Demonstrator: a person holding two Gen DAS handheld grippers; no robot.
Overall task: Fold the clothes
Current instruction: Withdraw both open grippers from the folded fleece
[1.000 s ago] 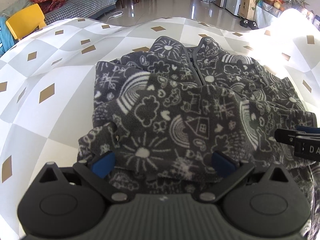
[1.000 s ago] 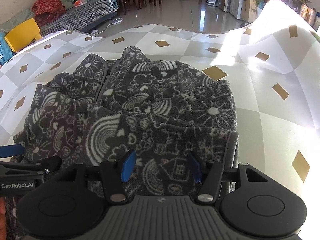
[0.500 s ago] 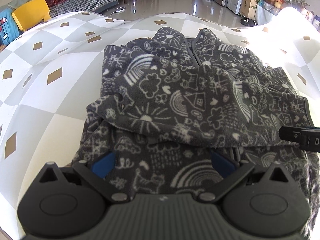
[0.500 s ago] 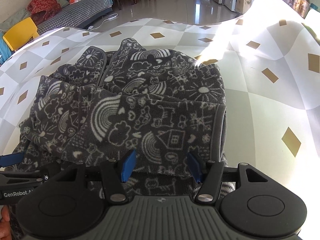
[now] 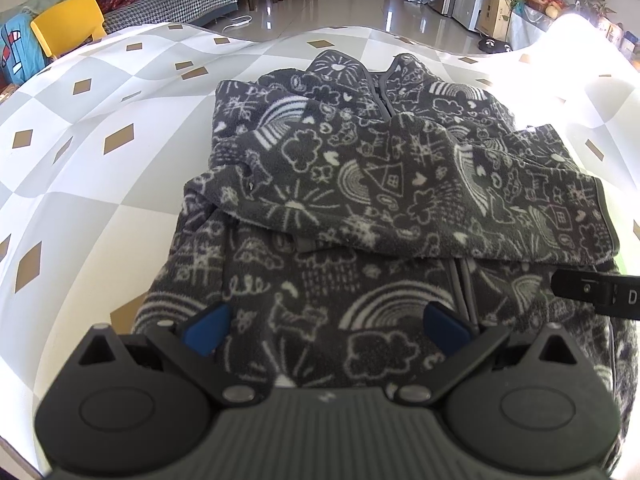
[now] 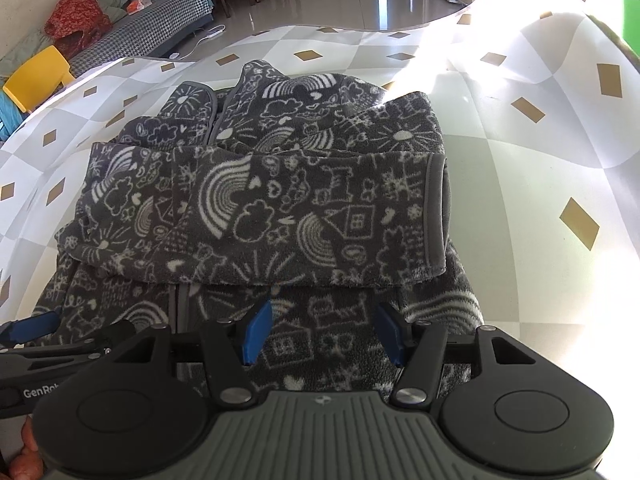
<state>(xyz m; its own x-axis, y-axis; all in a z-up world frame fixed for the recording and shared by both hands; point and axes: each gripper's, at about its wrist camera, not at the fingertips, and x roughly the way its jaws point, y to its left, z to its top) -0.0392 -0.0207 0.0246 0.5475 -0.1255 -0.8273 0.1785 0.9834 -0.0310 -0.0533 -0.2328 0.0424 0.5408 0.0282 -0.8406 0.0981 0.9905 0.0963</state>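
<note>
Fleece jacket (image 5: pixel 384 200) lies under both seemingly open tongs (image 5: pixel 326 328) (image 6: pixel 324 334).

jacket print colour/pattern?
Dark grey fleece jacket with white doodles: rainbows, clouds, houses, suns. Clearest in right wrist view.

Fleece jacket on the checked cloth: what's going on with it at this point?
A person with a gripper in each hand is folding a dark doodle-print fleece jacket on a table under a checked tablecloth. The sleeves lie folded across the chest. The left gripper and right gripper both stand open above the jacket's near hem, gripping nothing. The bottom half is not yet folded up.
</note>
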